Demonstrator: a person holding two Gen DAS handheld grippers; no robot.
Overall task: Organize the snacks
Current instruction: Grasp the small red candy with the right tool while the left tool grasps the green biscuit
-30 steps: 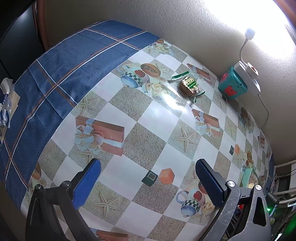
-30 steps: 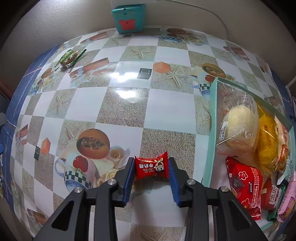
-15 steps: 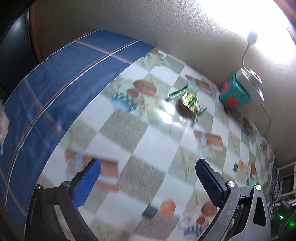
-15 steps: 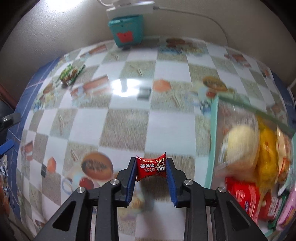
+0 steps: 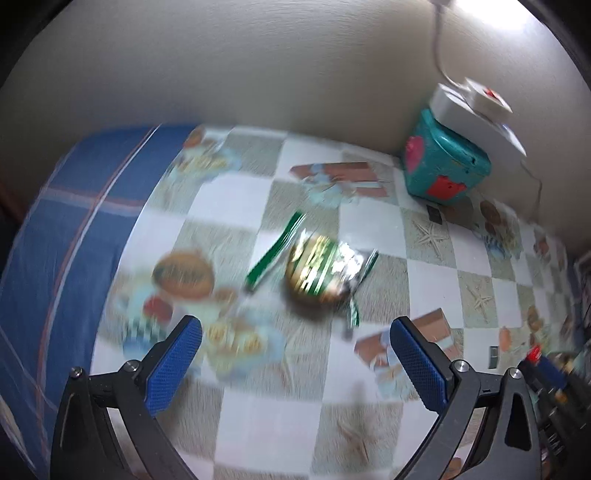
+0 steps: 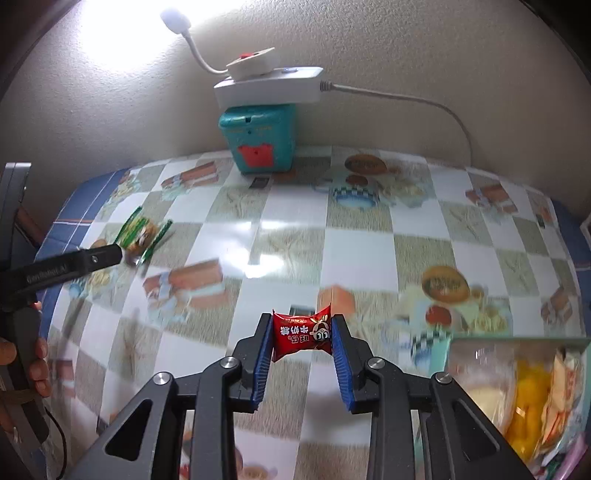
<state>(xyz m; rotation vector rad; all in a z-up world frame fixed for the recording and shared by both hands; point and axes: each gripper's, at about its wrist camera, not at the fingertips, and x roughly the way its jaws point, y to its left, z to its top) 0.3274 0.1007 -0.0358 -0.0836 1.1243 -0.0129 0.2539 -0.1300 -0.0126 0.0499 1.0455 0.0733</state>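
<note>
Between the blue pads of the right tongs point(image 6: 302, 338) sits a small red candy point(image 6: 301, 336), pinched at both ends and held clear above the checkered desk point(image 6: 295, 236). Just to the right, at the lower corner of that view, a teal tray point(image 6: 448, 349) already holds several wrapped snacks, a pale bun and yellow packets among them. The candy presumably belongs there, so a short carry to the right remains.

Nearer the desk's far left side, the left tongs point(image 5: 291, 345) hang wide with nothing between the pads, aimed at a green-and-gold snack packet point(image 5: 323, 271) lying flat on the desk a little ahead of them. The left wrist view is smeared with motion blur, so the packet's exact outline is hard to read. Beyond it a teal box point(image 5: 443, 168) stands against the wall with a white power strip point(image 5: 476, 118) on top and a small lamp point(image 6: 175, 16) plugged in.

The risks look modest but real. The candy is gripped only by its crinkly wrapper, which could slip or twist out during a quick swing toward the tray. The packet lies low and flat, so the left tongs may skate over its glossy film or push it along the slick cloth rather than closing on it, particularly if they arrive fast.
</note>
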